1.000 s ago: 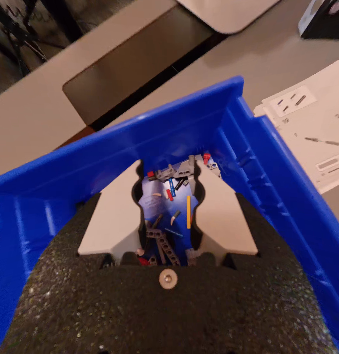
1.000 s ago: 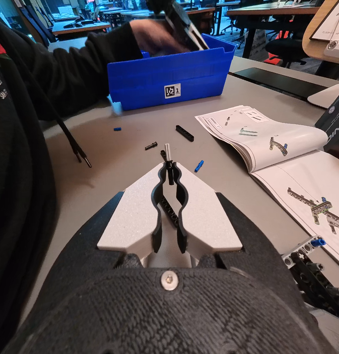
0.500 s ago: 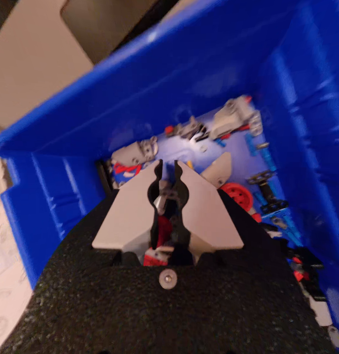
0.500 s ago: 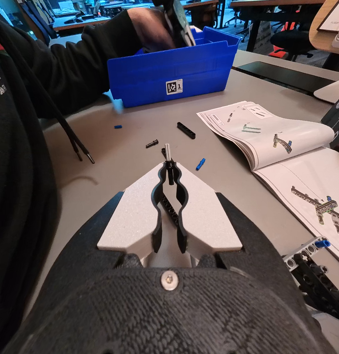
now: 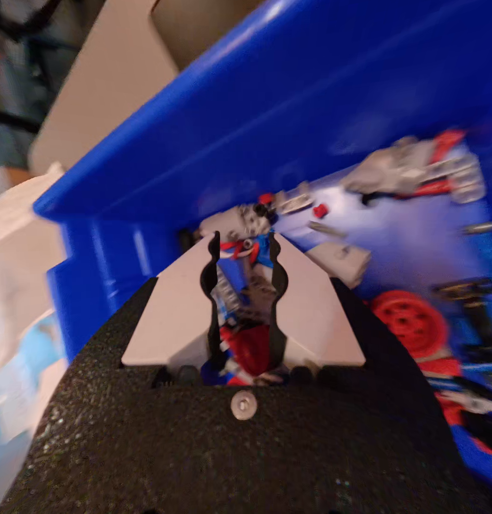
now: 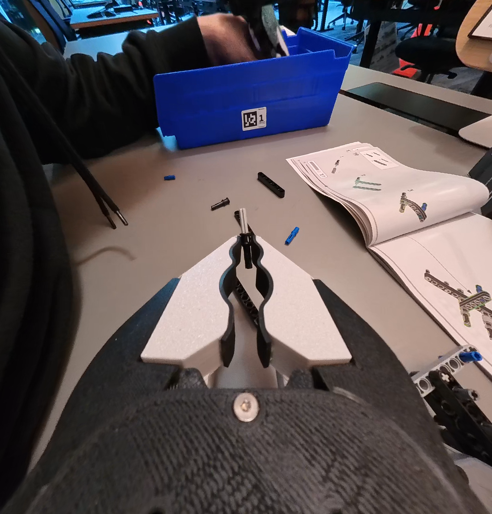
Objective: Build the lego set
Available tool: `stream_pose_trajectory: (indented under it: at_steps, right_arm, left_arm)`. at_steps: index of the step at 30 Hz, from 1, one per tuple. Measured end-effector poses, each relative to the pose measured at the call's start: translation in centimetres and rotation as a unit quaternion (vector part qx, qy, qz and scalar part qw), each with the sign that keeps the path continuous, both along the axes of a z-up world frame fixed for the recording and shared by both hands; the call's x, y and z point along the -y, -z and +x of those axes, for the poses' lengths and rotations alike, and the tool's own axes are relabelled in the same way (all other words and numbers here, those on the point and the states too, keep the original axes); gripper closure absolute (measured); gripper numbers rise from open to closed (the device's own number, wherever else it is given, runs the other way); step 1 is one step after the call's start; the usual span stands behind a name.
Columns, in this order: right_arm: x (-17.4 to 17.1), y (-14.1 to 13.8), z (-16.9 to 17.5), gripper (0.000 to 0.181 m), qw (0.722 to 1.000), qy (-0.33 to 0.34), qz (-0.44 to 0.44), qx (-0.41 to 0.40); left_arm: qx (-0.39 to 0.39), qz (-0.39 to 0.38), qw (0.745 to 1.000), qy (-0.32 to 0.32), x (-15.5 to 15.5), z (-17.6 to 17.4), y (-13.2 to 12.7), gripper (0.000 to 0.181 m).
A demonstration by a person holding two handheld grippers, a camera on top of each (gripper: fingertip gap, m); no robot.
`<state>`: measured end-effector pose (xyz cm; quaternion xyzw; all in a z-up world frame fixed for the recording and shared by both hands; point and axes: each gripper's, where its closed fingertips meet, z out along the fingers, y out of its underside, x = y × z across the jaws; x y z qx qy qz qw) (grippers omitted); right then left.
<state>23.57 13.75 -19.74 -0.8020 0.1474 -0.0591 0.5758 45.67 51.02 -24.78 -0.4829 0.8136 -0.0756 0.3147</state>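
My left gripper (image 5: 244, 239) is open and reaches down into the blue bin (image 5: 267, 125), over a blurred heap of red, grey and blue Lego parts; a red wheel (image 5: 409, 322) lies to its right. Nothing is held between its jaws. My right gripper (image 6: 246, 240) is shut on a black pin with a grey axle end (image 6: 244, 222), held above the table. A black beam (image 6: 246, 301) lies on the table under it. The blue bin (image 6: 253, 91) stands at the far side, with the left gripper (image 6: 269, 33) blurred inside it.
An open instruction booklet (image 6: 406, 194) lies on the right. Loose on the table are a black beam (image 6: 270, 188), a black pin (image 6: 220, 204) and two blue pins (image 6: 169, 177) (image 6: 292, 236). A partial grey and black assembly (image 6: 448, 389) sits at the lower right. A dark sleeve (image 6: 100, 91) fills the left. My left gripper's tips are some 9 cm from the red wheel (image 5: 409, 322).
My left gripper has gone deeper into the bin, swung toward its left end and opened wider. My right gripper still holds the pin, with little movement.
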Motion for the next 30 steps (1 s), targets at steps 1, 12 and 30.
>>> stream_pose_trajectory:
  at_steps: [1,12,30]
  right_arm:
    - [0.0,0.0,0.0,0.177,1.000,0.000,-0.001,0.000]
    - [0.0,0.0,0.0,0.177,1.000,0.000,0.001,0.000]
    - [-0.1,-0.1,-0.3,0.178,1.000,-0.010,0.002,0.003]
  left_arm:
    - [-0.007,0.030,0.999,-0.012,-1.3,-0.4,-0.1,0.148]
    - [-0.047,-0.070,0.995,-0.045,-5.2,-7.8,-7.1,0.142]
    - [-0.182,-0.130,0.968,-0.116,-7.0,-15.2,-3.7,0.170]
